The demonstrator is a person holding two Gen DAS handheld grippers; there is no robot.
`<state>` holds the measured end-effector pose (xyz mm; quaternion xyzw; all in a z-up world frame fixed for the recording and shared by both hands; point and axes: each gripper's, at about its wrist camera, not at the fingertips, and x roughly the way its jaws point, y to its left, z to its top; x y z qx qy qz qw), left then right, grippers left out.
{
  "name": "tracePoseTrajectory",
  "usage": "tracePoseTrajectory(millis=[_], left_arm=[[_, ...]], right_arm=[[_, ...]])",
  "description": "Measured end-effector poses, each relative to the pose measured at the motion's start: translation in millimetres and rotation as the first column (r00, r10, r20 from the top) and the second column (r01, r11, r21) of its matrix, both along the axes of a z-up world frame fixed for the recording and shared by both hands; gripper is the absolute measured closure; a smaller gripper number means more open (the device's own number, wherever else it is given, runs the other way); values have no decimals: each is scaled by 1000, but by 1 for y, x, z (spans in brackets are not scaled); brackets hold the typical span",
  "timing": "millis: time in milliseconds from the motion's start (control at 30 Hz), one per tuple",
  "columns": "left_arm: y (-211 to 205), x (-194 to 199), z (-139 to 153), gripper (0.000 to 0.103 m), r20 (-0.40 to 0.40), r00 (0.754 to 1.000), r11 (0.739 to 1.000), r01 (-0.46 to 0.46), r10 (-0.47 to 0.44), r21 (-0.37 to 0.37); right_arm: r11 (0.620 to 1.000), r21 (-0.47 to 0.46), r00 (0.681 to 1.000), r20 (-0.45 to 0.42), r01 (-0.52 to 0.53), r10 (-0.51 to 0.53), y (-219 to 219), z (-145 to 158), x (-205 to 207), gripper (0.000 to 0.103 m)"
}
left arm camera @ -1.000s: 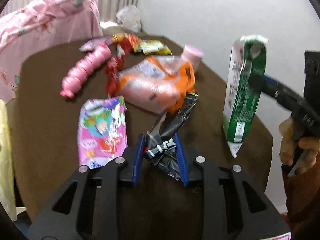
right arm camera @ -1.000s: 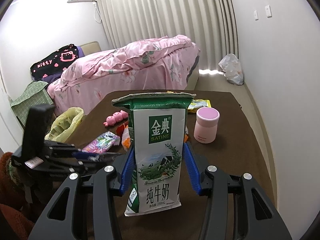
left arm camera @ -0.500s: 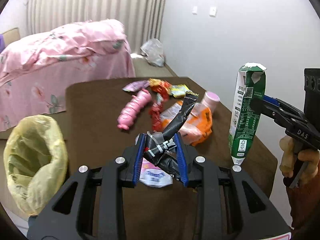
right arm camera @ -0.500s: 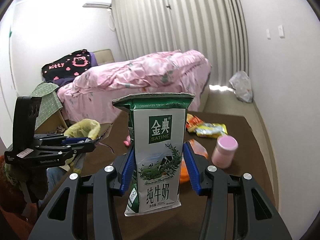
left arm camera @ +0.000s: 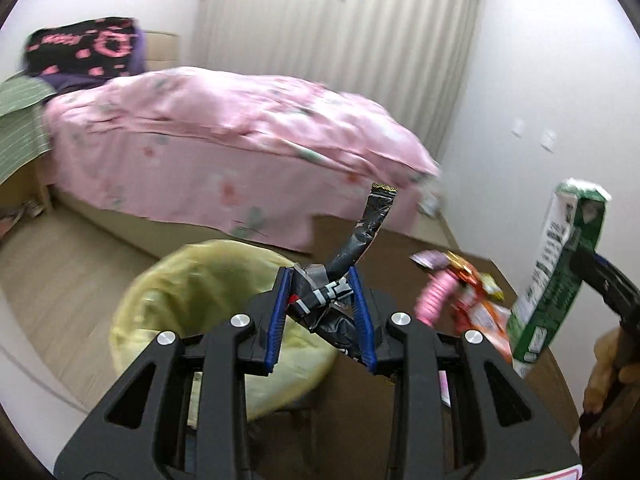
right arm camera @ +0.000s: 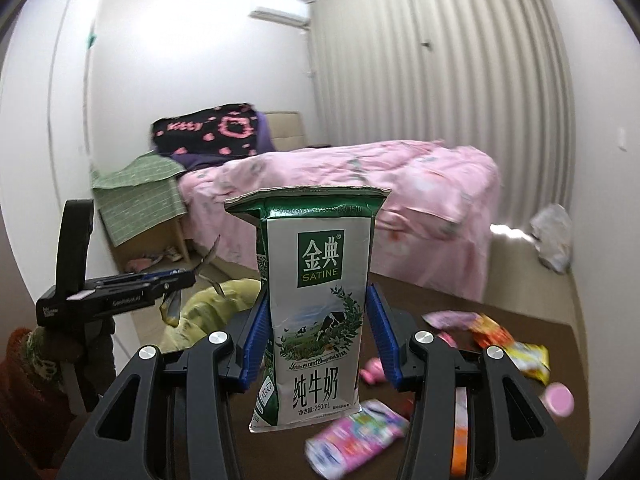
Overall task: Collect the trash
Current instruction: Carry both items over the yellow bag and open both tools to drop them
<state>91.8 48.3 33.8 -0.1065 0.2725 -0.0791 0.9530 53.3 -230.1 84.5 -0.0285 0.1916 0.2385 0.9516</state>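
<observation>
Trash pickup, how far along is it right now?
Midway. In hand: the left tongs grip a black wrapper over the yellow bin bag, and the right tongs grip a milk carton. Nothing can be seen in the bag yet. Left on the brown table: a pink packet, yellow wrappers and a pink bottle.

A bedroom with plain white walls (right arm camera: 192, 92) and a pale wood-plank floor (left arm camera: 68, 264). Full-height ribbed pale curtains (right arm camera: 440, 80) cover the far wall, and daylight spills in at their foot. A wall air conditioner (right arm camera: 279, 16) sits high beside them. The bed (left arm camera: 224, 152) wears a pink floral duvet, with a beige headboard (right arm camera: 286, 128) behind it and a black blanket with pink hearts (right arm camera: 208, 132) heaped at its head. A green checked cloth (right arm camera: 136, 188) drapes a low stand beside the bed. The dark brown desk (right arm camera: 520, 308) stands near the bed's foot
</observation>
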Motion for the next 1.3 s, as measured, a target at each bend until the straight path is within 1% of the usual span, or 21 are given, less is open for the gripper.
tracePoseTrajectory(millis=[33,133,267,367,500,600,667,767,867,933,1067,1133,1200,1233,1300], left_arm=[[12,0,0,74,6,999,999,-34,34,-9],[33,-2,-2,74,7,996,996,-84,84,-24],[52,-3,-10,74,-5,992,991,-128,128,-33],[60,2,-20,74,-26,989,988,-146,144,-52],[64,13,-41,74,-88,988,986,-133,125,-96],[61,19,-51,74,-115,985,986,-141,130,-91],[64,26,-58,74,-126,981,982,-163,150,-92],[74,38,-65,74,-136,968,968,-226,211,-106],[88,47,-74,74,-165,954,949,-276,251,-152],[95,53,-80,74,-183,944,939,-305,275,-161],[100,58,-84,74,-187,938,932,-324,293,-164],[104,59,-85,69,-188,940,927,-320,285,-194],[110,59,-85,61,-185,940,918,-324,286,-229],[113,58,-85,59,-182,939,912,-331,292,-242],[115,56,-83,53,-172,937,906,-341,305,-249]], right_arm=[[1000,-5,1000,2,-20,20,10,0,4,58],[998,-23,998,11,-66,66,36,-2,14,58],[994,-29,994,-3,-106,106,58,-10,29,58],[991,-20,991,-21,-136,135,73,-19,42,58],[984,-11,983,-54,-177,176,93,-33,65,58],[974,11,970,-92,-225,225,110,-46,88,58],[968,17,963,-100,-250,250,122,-50,101,58],[962,31,955,-114,-272,273,139,-61,123,58],[956,66,942,-164,-285,292,149,-74,144,58],[955,73,936,-190,-288,297,156,-82,155,58],[957,84,929,-227,-279,291,158,-98,167,58],[954,115,921,-249,-278,299,157,-104,172,58],[950,142,911,-275,-279,309,157,-107,177,58],[949,154,903,-296,-276,311,157,-110,180,58],[953,149,899,-320,-265,300,155,-115,181,57]])
